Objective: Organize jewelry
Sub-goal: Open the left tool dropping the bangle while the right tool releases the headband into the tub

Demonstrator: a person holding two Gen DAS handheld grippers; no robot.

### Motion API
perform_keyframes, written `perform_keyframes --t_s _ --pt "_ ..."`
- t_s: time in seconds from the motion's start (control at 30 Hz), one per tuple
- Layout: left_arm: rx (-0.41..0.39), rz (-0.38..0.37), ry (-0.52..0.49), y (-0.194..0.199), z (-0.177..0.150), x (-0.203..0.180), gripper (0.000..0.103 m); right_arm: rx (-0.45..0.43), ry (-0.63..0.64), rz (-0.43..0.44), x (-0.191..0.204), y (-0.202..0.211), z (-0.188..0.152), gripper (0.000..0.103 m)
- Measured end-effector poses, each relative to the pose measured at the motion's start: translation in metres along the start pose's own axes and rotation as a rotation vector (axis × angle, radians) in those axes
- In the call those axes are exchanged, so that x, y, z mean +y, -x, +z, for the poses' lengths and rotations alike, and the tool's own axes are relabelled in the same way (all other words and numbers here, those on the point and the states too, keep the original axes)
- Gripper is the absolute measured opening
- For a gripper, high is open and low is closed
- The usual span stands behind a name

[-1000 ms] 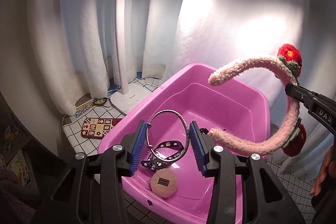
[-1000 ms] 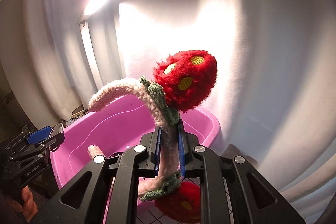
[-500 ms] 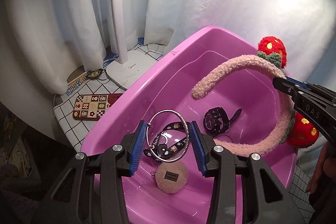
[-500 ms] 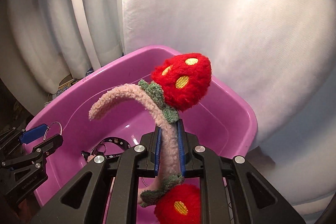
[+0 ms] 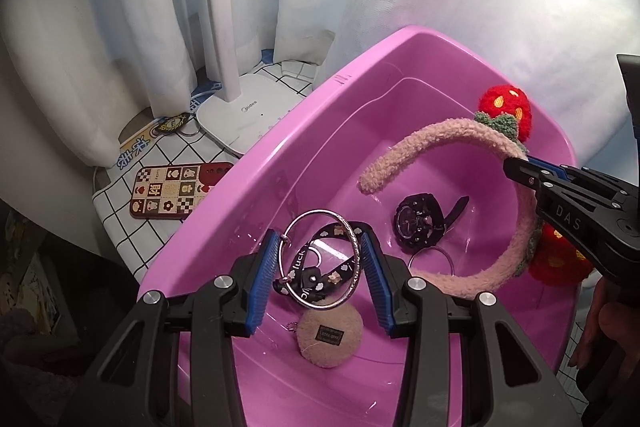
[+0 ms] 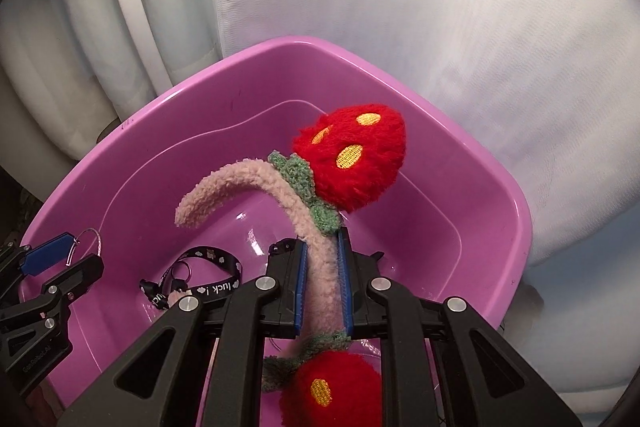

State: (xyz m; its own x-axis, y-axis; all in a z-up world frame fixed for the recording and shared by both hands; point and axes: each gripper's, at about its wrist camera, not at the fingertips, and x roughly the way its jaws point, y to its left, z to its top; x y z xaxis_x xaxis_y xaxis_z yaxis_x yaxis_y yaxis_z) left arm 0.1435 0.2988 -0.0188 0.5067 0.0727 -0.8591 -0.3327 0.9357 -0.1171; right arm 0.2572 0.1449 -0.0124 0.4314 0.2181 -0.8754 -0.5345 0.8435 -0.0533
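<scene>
You had the left claw (image 5: 320, 277) clamped across the silver bangle (image 5: 321, 258) and the right claw (image 6: 323, 287) pinching the strawberry headband (image 6: 320, 211), both held over the pink tub (image 5: 256, 163), apparently for dropping in.

A home corner, likely a bedroom or dressing spot. White curtains (image 5: 132, 27) hang just behind a pink plastic tub (image 5: 280, 155). Left of the tub, a desk lamp's base (image 5: 248, 115) and a patterned phone case (image 5: 176, 191) sit on a checked tablecloth (image 5: 120, 227).
</scene>
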Motion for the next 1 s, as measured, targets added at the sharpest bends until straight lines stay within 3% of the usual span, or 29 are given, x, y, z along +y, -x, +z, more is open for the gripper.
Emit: perform_keyframes --t_s 0.3,0.43,0.6,0.63,0.67,0.73,1.0 --pt "0.034 0.003 0.004 -0.007 0.0 0.0 0.042 0.05 -0.03 -0.007 -0.006 -0.019 0.004 0.018" --pt "0.048 0.002 0.004 -0.01 -0.001 0.001 0.044 0.03 -0.029 -0.033 -0.006 -0.017 0.006 0.048" --pt "0.051 -0.022 -0.017 -0.009 -0.003 -0.006 0.059 0.023 -0.037 -0.036 -0.008 -0.017 0.009 0.05" --pt "0.046 -0.021 -0.024 -0.007 -0.004 -0.008 0.065 0.021 -0.041 -0.038 -0.009 -0.017 0.008 0.05" --pt "0.039 -0.007 -0.031 -0.006 -0.005 -0.011 0.077 0.02 -0.043 -0.036 -0.009 -0.018 0.008 0.051" --pt "0.019 -0.004 -0.019 -0.001 -0.005 -0.01 0.089 0.019 -0.048 -0.036 -0.01 -0.017 0.007 0.051" --pt "0.037 0.0 0.021 -0.001 -0.007 0.0 0.089 -0.002 -0.068 -0.033 -0.013 -0.007 0.0 0.053"
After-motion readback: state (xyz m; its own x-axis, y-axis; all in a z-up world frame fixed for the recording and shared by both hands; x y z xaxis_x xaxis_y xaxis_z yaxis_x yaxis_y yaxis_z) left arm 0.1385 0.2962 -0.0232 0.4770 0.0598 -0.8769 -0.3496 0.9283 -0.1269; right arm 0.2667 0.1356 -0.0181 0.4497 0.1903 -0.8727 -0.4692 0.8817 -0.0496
